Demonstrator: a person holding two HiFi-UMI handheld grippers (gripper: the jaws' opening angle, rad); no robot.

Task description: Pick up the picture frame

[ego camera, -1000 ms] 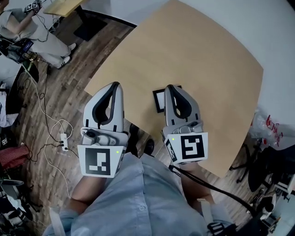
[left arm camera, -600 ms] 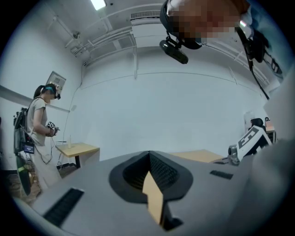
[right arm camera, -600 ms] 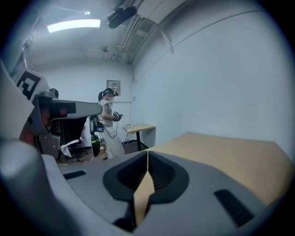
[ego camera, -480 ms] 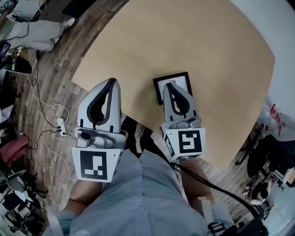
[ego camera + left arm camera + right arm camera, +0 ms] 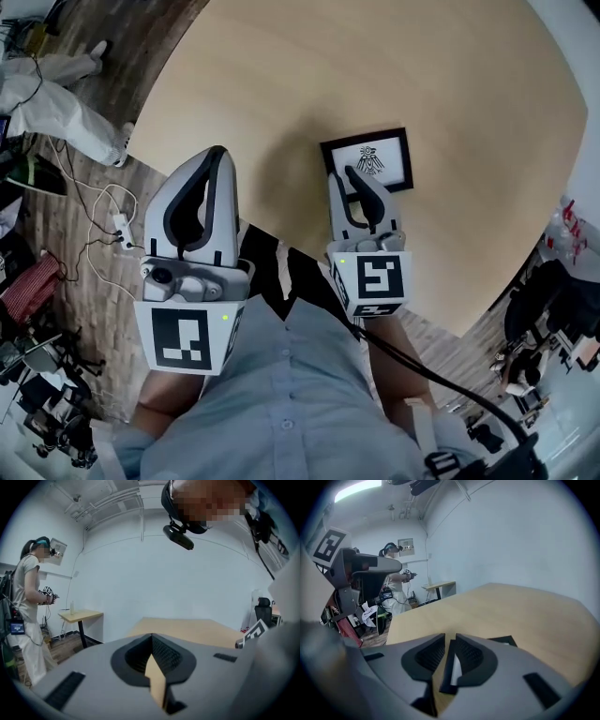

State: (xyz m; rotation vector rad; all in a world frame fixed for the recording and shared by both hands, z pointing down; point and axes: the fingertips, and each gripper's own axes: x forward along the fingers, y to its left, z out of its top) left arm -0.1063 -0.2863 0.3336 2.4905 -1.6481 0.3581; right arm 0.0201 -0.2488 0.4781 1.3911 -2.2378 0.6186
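Note:
The picture frame (image 5: pixel 370 161) is black with a white print and lies flat on the tan table (image 5: pixel 394 66). My right gripper (image 5: pixel 351 172) hovers over the frame's near left corner, pointing down at it. Its jaws have just been opening and stand a little apart. In the right gripper view the frame's edge (image 5: pixel 450 667) shows through the gap of the right gripper (image 5: pixel 450 640), untouched by the pads. My left gripper (image 5: pixel 217 152) hangs left of the frame above the table's near edge. In the left gripper view the left gripper (image 5: pixel 152 635) has its tips together and holds nothing.
Cables and a power strip (image 5: pixel 117 225) lie on the wooden floor left of the table. A person in white (image 5: pixel 47 94) is at the far left. Another person (image 5: pixel 28 602) stands by a small side table (image 5: pixel 79 616). Chairs and clutter (image 5: pixel 553 309) fill the right side.
Both grippers have sunk toward the table. The right one tipped down over the frame's near corner and its jaws parted from shut. More of the frame shows beyond it.

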